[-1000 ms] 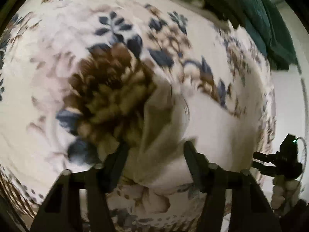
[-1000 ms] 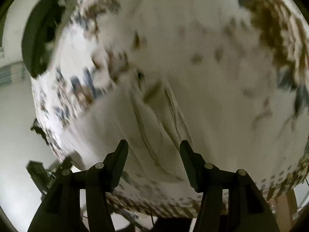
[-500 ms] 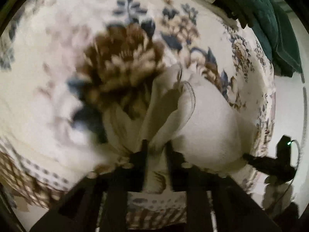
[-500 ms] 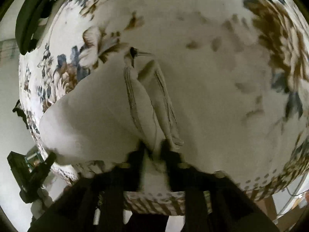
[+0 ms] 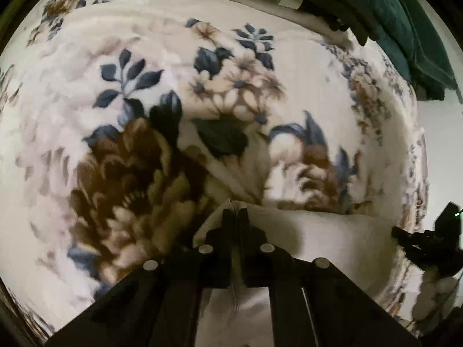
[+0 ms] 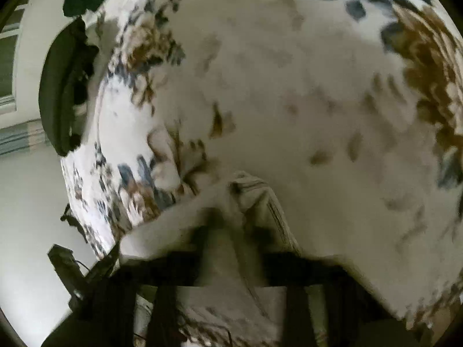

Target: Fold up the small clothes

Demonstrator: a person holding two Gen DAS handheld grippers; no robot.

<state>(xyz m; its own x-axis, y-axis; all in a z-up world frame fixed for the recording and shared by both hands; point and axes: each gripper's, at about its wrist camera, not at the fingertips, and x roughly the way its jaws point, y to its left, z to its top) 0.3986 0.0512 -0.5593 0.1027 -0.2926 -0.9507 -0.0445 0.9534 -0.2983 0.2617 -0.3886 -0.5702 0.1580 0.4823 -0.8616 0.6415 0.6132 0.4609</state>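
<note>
A small cream garment (image 5: 324,240) lies on a floral blanket (image 5: 231,86). My left gripper (image 5: 235,217) is shut on one edge of the garment, which is pinched between the black fingers and stretches off to the right. In the right wrist view my right gripper (image 6: 231,231) is shut on the garment's (image 6: 254,199) other hemmed edge; the frame is blurred and the fingers show only as dark shapes. The garment hangs taut between the two grippers, and the right gripper also shows at the right edge of the left wrist view (image 5: 425,243).
The blanket (image 6: 318,86) covers a bed, with big brown and blue flowers. Dark green cloth (image 5: 411,34) lies at the bed's far right corner. A dark bag or cushion (image 6: 63,92) sits past the bed's edge on the left, over a pale floor (image 6: 29,217).
Both grippers closed on the garment's edges, open one second ago. They have since lifted and carried the edges forward over the blanket; the garment now sits lower in both views.
</note>
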